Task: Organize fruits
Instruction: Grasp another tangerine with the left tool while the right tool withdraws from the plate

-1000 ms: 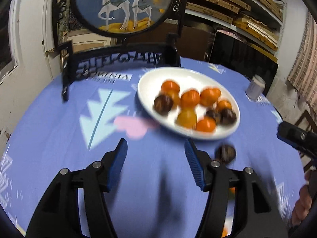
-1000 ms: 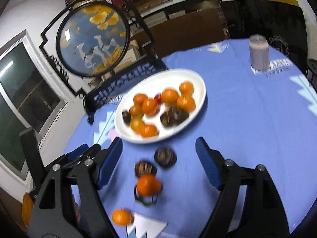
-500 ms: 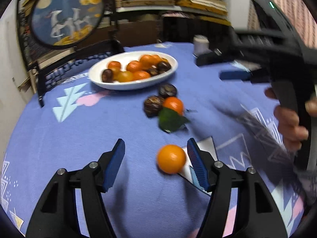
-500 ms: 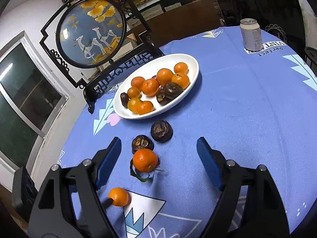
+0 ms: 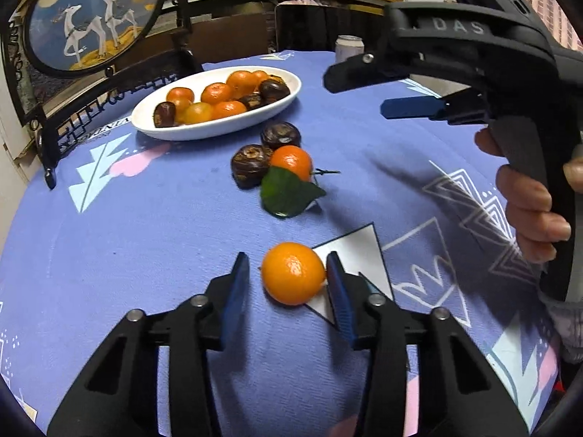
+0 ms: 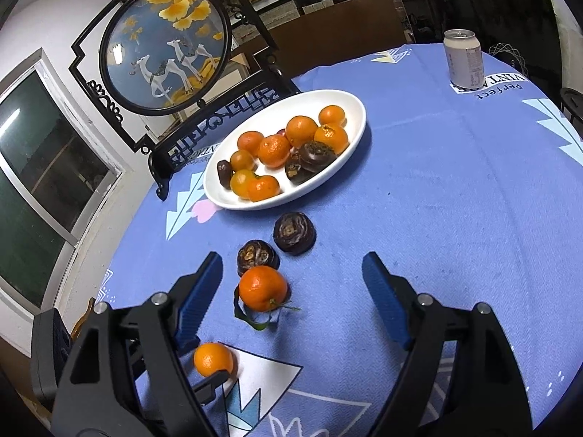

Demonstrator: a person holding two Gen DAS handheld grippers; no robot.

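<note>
The left gripper [image 5: 288, 276] has its fingers closed around a small mandarin [image 5: 293, 273] resting on the blue-clothed counter [image 5: 145, 225], short of the white fruit plate [image 5: 218, 129]. The right gripper [image 6: 291, 284] hangs wide open, empty, above a leafy mandarin [image 6: 263, 288].

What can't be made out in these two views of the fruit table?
- Left wrist view: the can is half hidden behind the right gripper; its label is unreadable.
- Right wrist view: a reddish fruit on the plate is nearly covered by oranges; its kind is unclear.
- Right wrist view: the left gripper shows only as a sliver beside the loose orange, behind the right gripper's finger.
</note>
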